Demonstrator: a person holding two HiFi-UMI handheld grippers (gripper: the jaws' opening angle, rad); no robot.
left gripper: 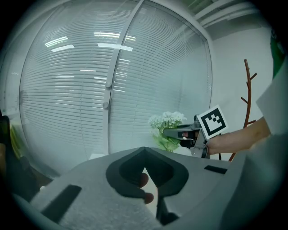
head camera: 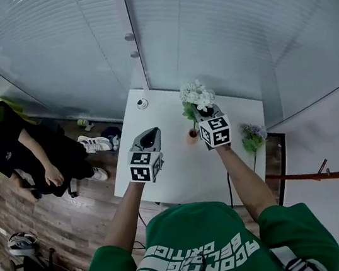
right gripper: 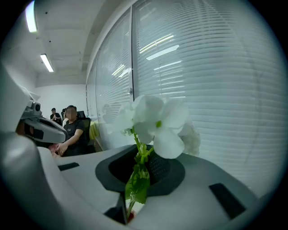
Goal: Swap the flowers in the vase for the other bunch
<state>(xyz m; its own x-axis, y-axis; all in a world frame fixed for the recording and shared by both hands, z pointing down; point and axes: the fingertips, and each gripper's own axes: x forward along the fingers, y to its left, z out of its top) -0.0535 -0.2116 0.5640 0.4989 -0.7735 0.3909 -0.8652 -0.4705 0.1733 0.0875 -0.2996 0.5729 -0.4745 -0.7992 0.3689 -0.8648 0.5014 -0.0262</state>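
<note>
A bunch of white flowers (head camera: 197,95) stands over the white table (head camera: 166,116), its stems caught in my right gripper (head camera: 206,111). In the right gripper view the white flowers (right gripper: 157,121) rise from between the jaws of that gripper (right gripper: 143,155), and the green stem runs down to a small reddish vase (right gripper: 130,218). That vase (head camera: 192,136) sits just below the gripper. A purple bunch (head camera: 252,135) lies on the table to the right. My left gripper (head camera: 151,133) hovers left of the vase, jaws together, holding nothing (left gripper: 145,168).
A person (head camera: 13,153) sits on the wooden floor side at the left, with sneakers (head camera: 94,143) near the table. A small round object (head camera: 142,104) lies at the table's far left corner. Glass walls with blinds stand behind the table. A red coat rack (head camera: 319,173) is at the right.
</note>
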